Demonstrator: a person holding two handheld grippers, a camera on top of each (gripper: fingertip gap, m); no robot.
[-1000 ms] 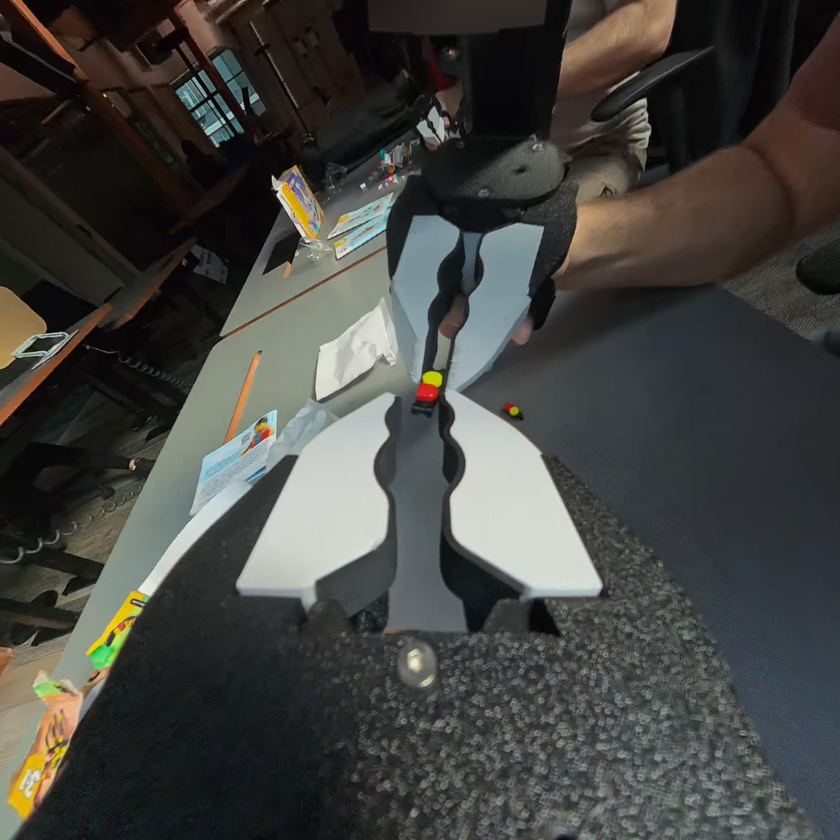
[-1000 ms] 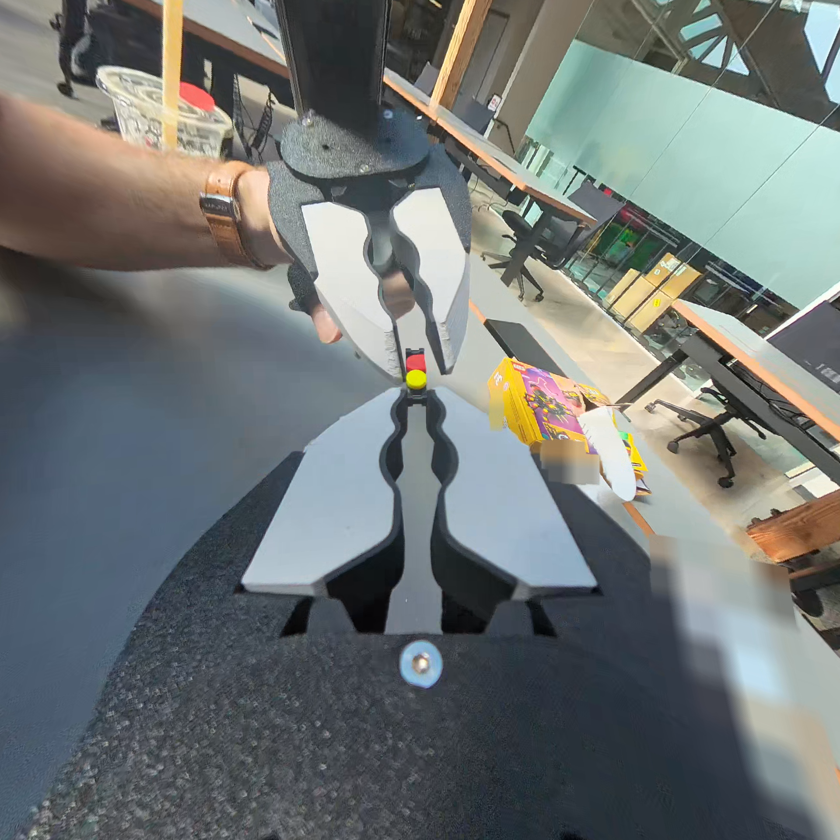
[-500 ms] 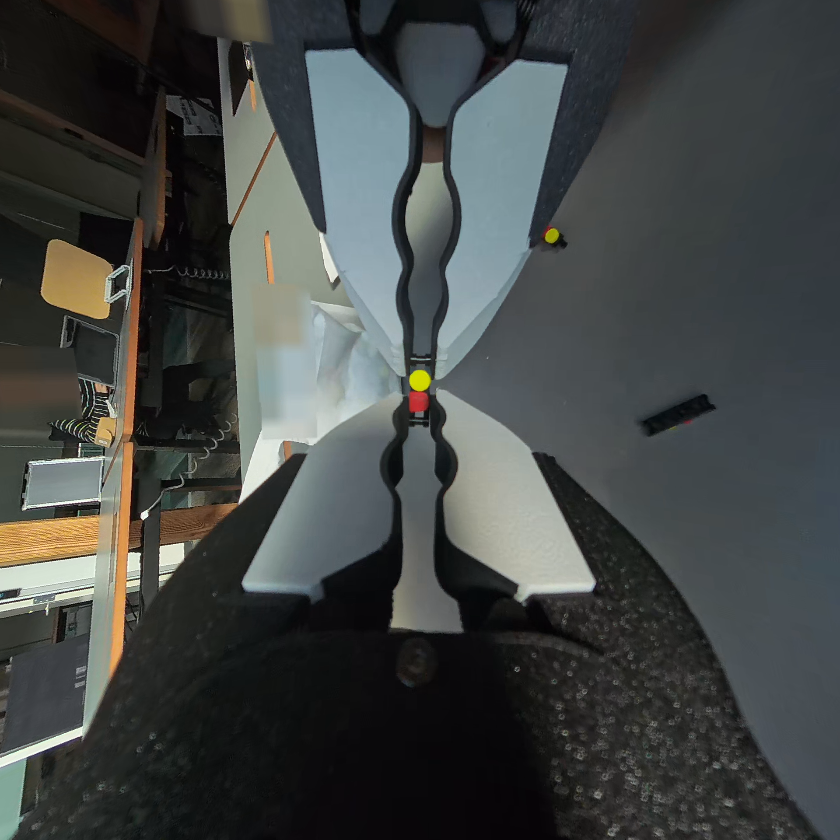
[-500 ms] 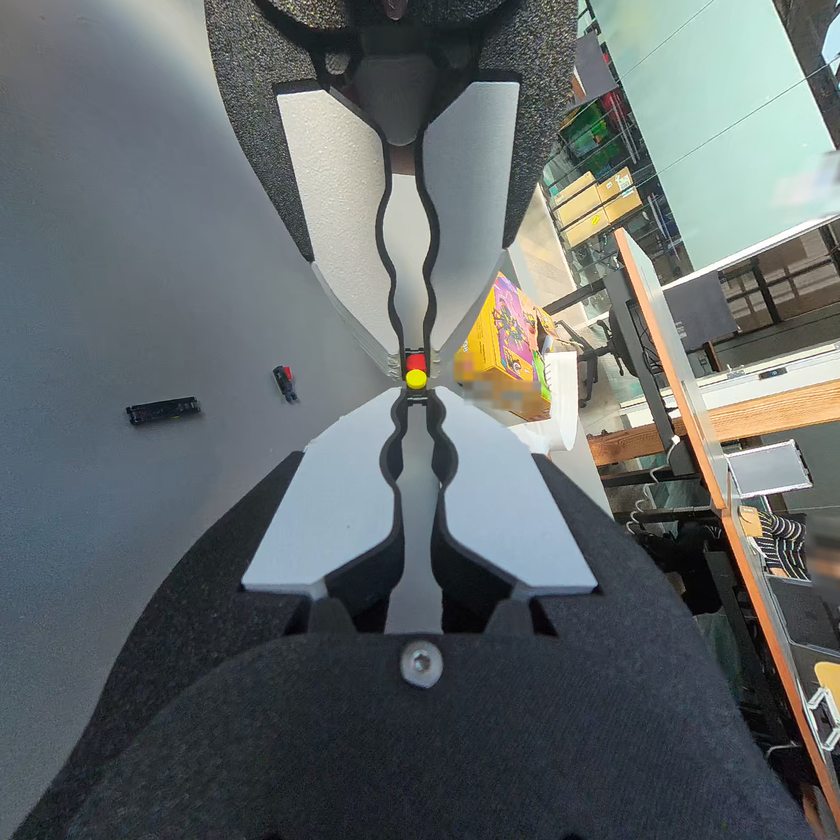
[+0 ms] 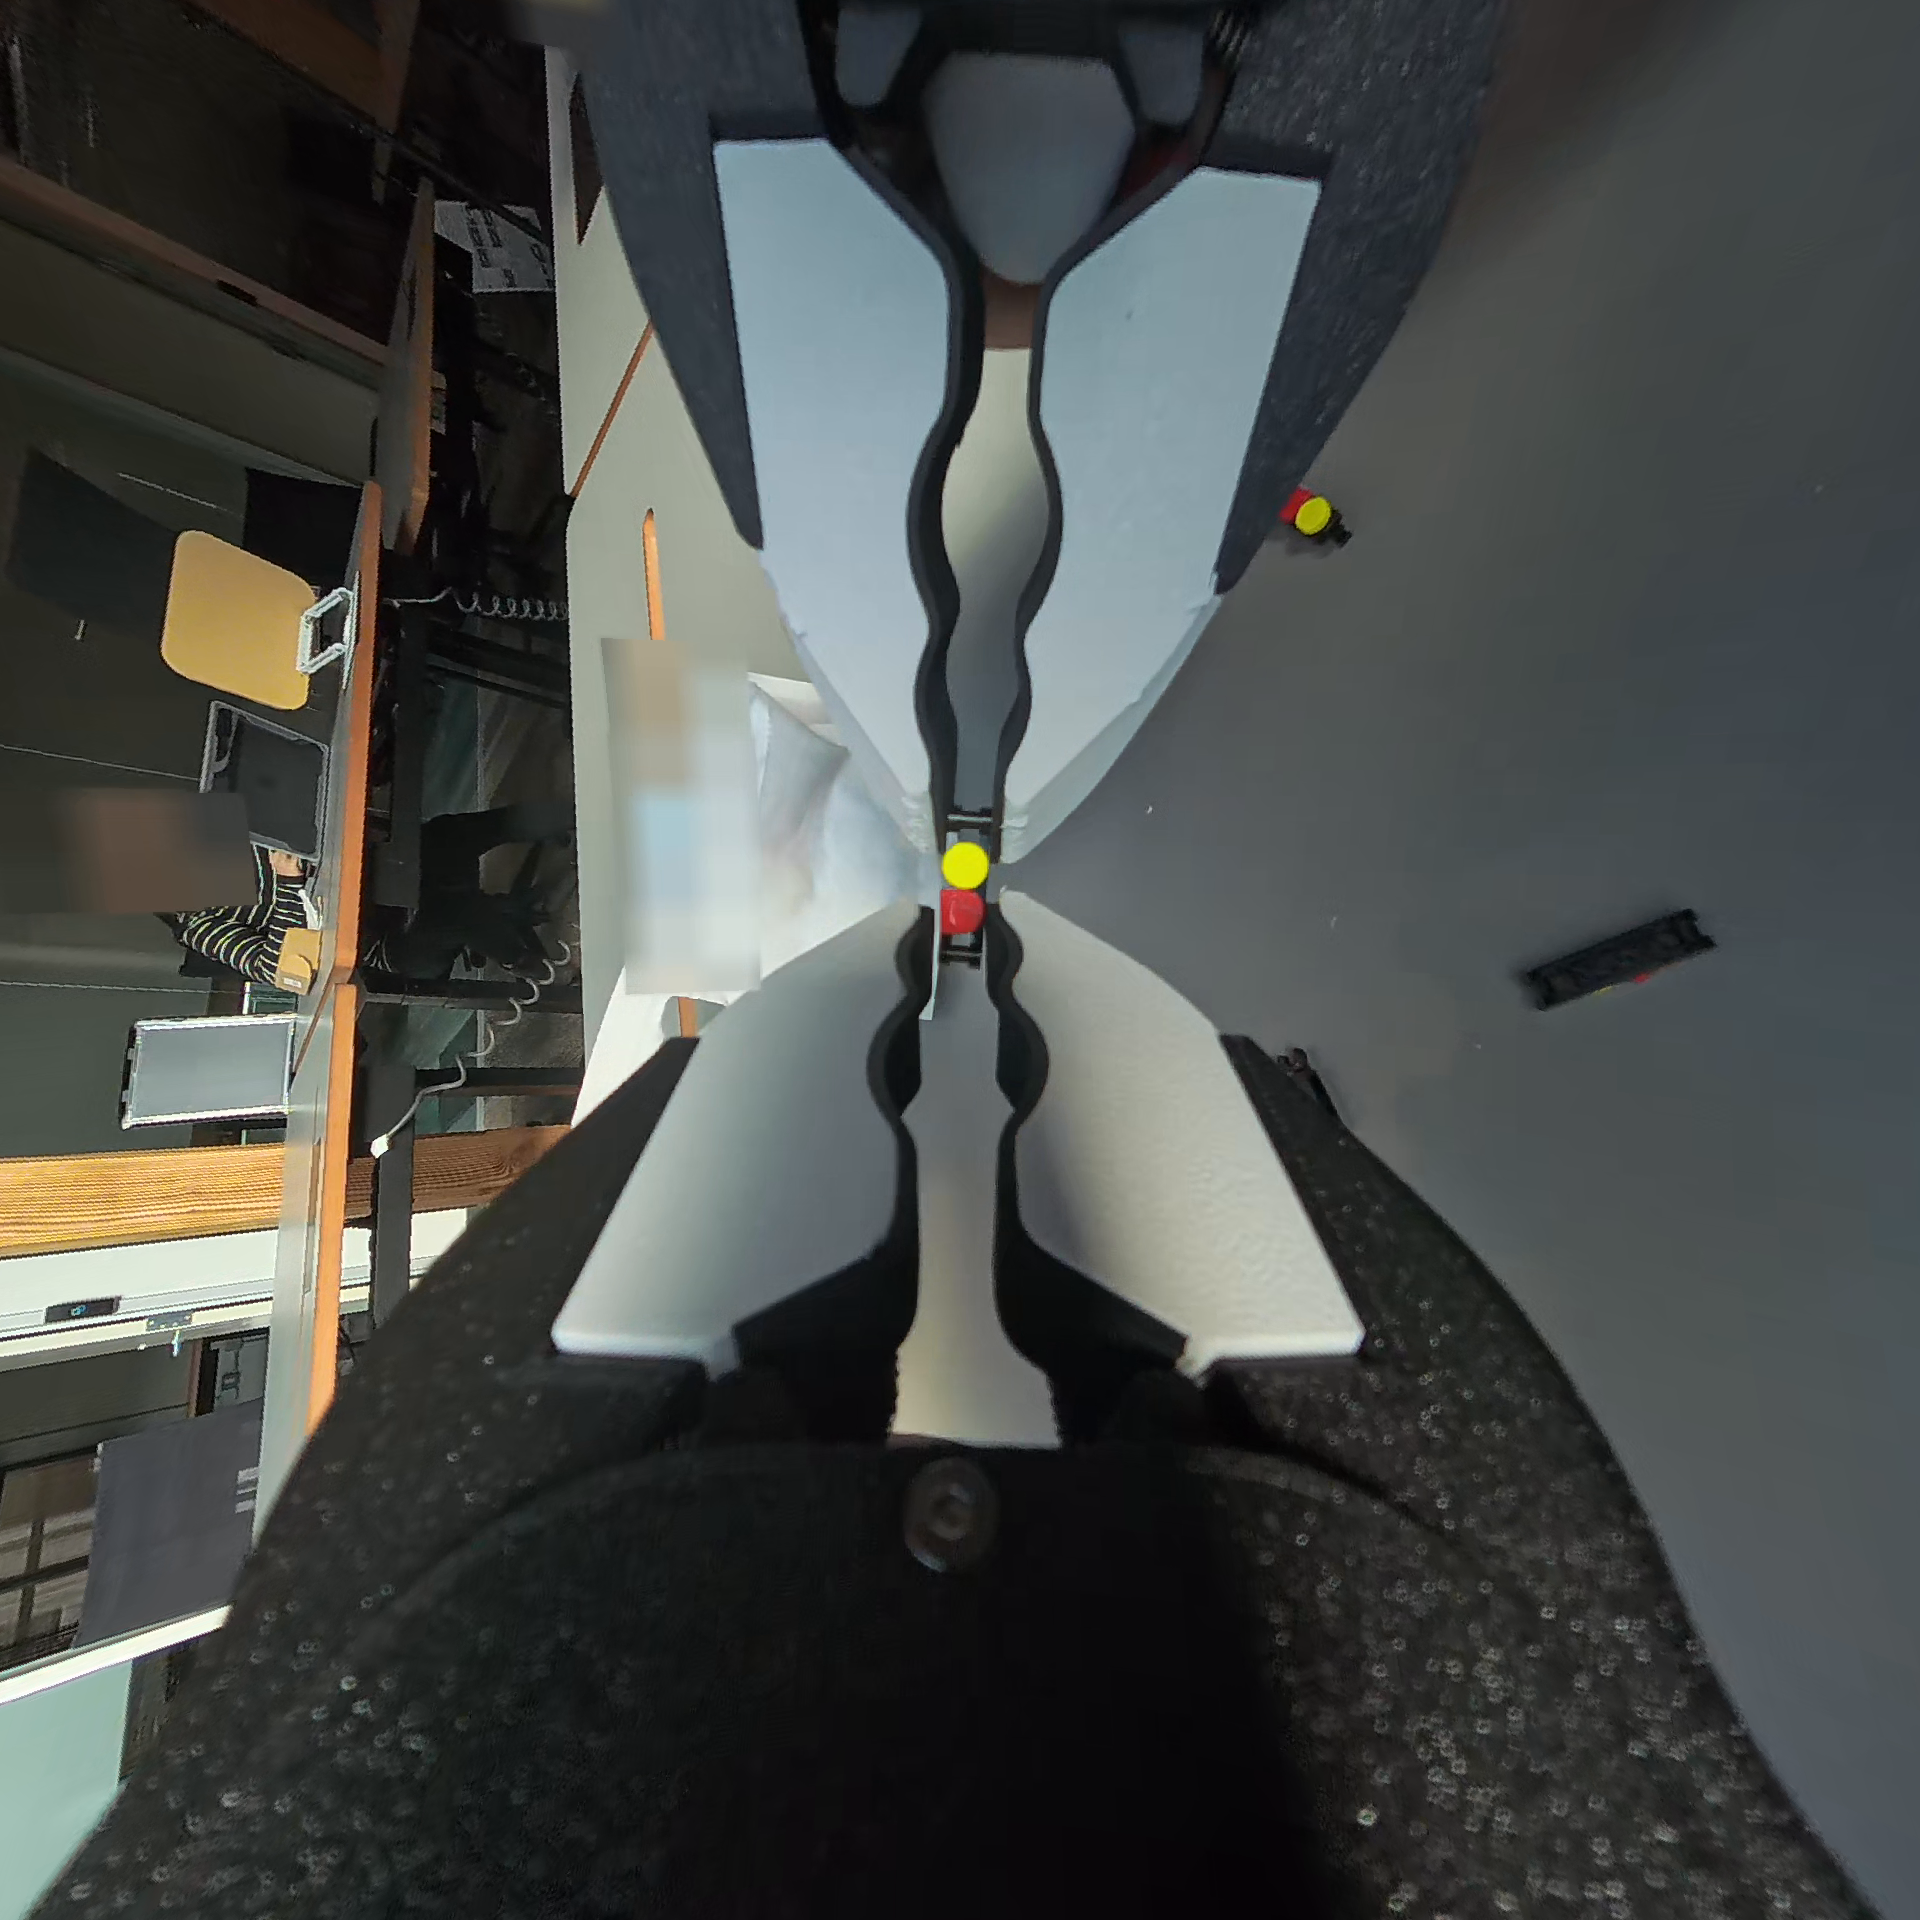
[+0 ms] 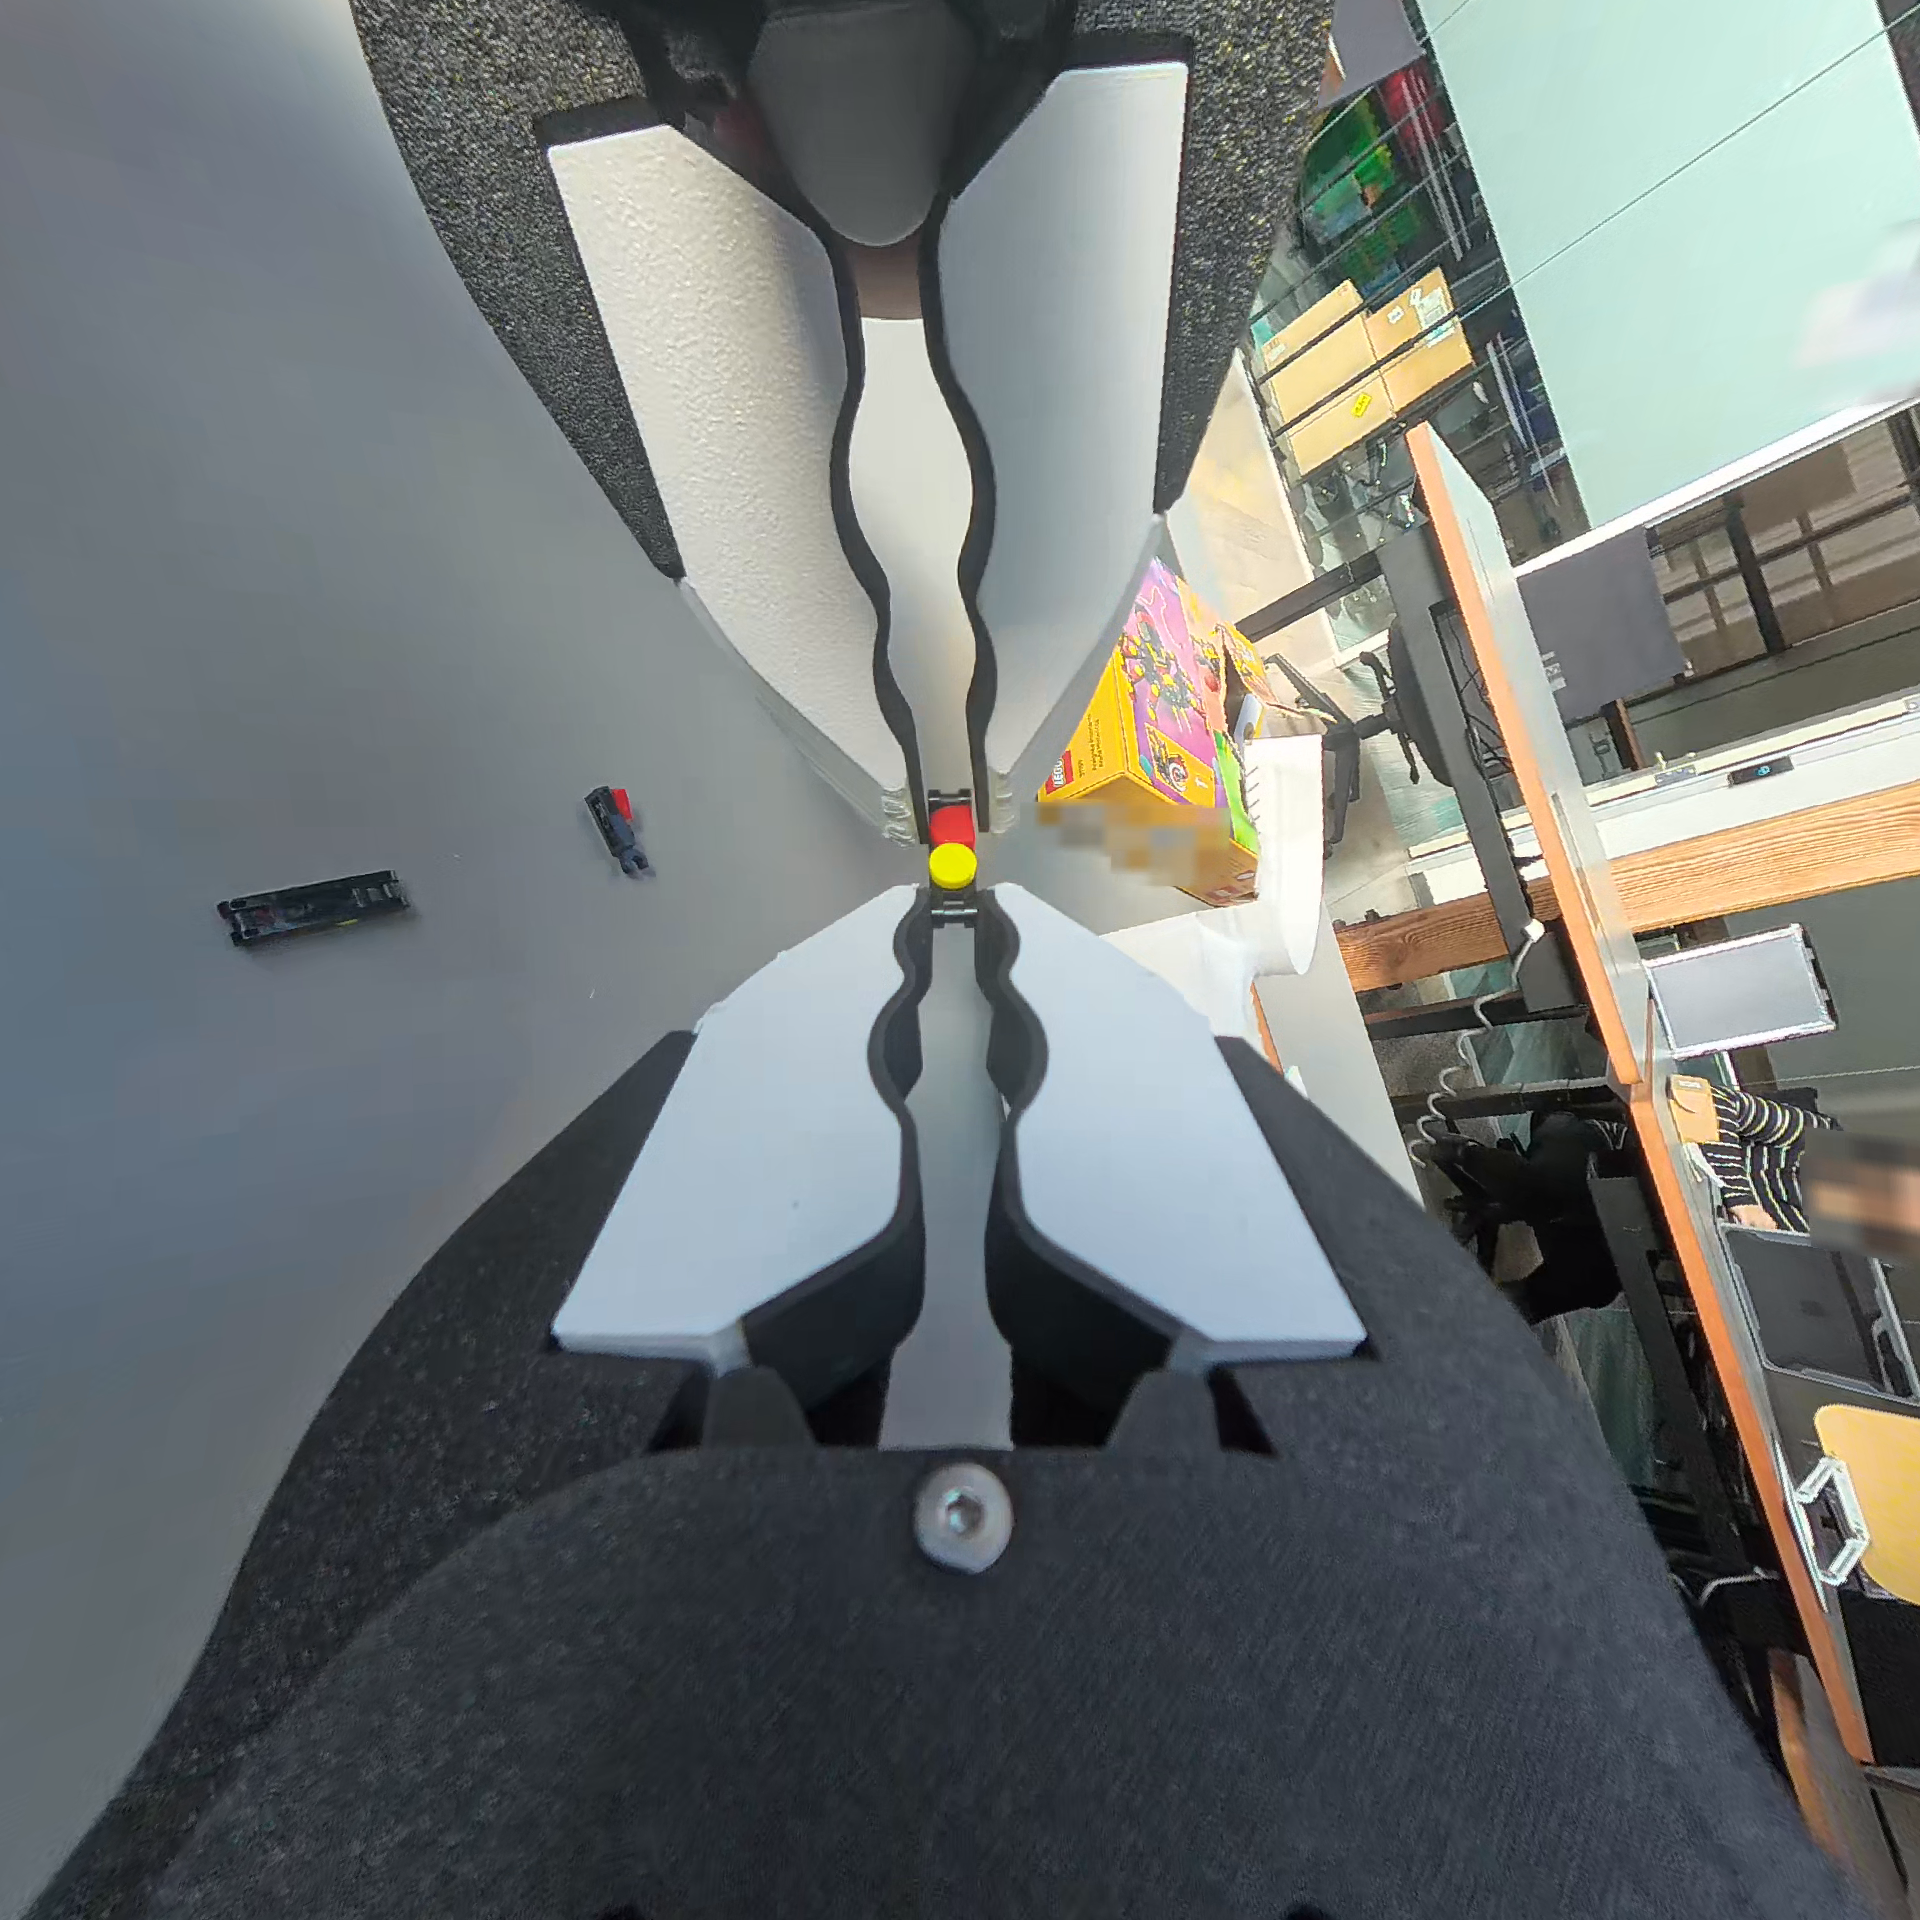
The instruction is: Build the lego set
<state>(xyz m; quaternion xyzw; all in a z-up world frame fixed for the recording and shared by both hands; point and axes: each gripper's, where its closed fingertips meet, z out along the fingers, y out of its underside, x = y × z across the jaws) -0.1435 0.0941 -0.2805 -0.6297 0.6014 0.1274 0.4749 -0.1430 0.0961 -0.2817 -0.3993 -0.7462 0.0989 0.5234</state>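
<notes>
Red piece [image 5: 961, 912] meets yellow piece [image 5: 965, 862]; white claws, grey table [image 5: 1558, 727], yellow-purple box [image 6: 1153, 717]

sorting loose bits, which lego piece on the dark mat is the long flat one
The black strip, lying flat and alone, left of the shorter black-and-red piece. The red-and-yellow assembly is off the mat, held between both grippers' fingers.

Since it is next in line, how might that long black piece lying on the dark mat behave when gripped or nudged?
The long black piece looks like rigid moulded plastic, so probably stiff and light. It lies flat and low on the mat, so it would likely slide, not roll. Its thin profile may make a grip from above awkward.
</notes>
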